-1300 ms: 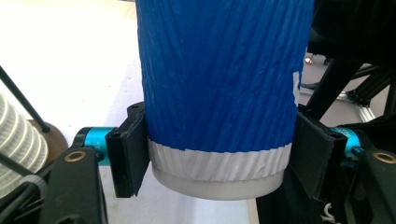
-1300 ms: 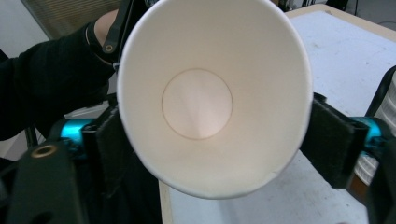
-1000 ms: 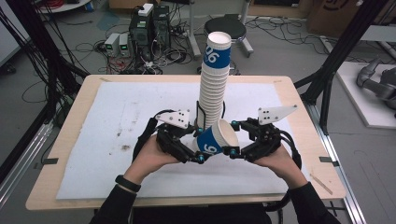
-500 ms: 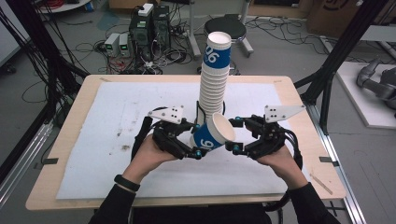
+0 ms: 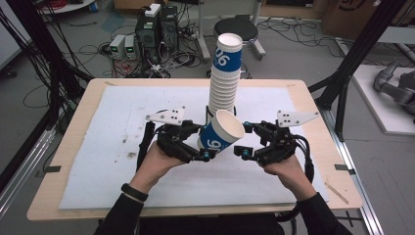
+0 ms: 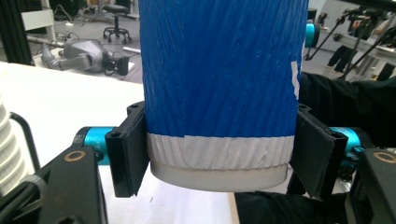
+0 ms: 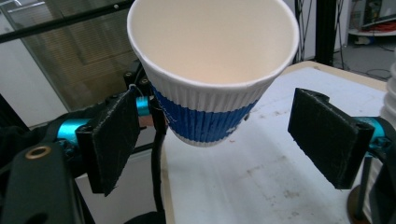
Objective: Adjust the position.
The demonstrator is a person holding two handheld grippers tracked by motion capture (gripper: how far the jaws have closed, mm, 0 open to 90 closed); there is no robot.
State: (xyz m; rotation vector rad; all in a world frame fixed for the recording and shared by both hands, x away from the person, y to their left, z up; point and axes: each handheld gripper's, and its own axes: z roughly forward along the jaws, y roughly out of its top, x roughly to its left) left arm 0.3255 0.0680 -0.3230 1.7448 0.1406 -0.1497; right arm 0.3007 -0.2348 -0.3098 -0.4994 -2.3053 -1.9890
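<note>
— Jaws of the left gripper (image 5: 203,143) clamp the blue paper cup (image 5: 221,136) near its base; cup tilted more upright than before.
— Right gripper (image 5: 243,139)?
— Spread wide, beside the rim, untouching, before the cup stack (image 5: 225,78).

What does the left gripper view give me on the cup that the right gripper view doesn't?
Left gripper view: the cup's blue ribbed wall and white base band, with the left gripper shut on it, a pad against each side near the base.

Right gripper view: the cup's open mouth and bare white inside, and the right gripper open, its pads standing clear of the cup on either side.

Both: the same blue and white cup, held in the air over the white table cover, with the edge of the cup stack at one side.
</note>
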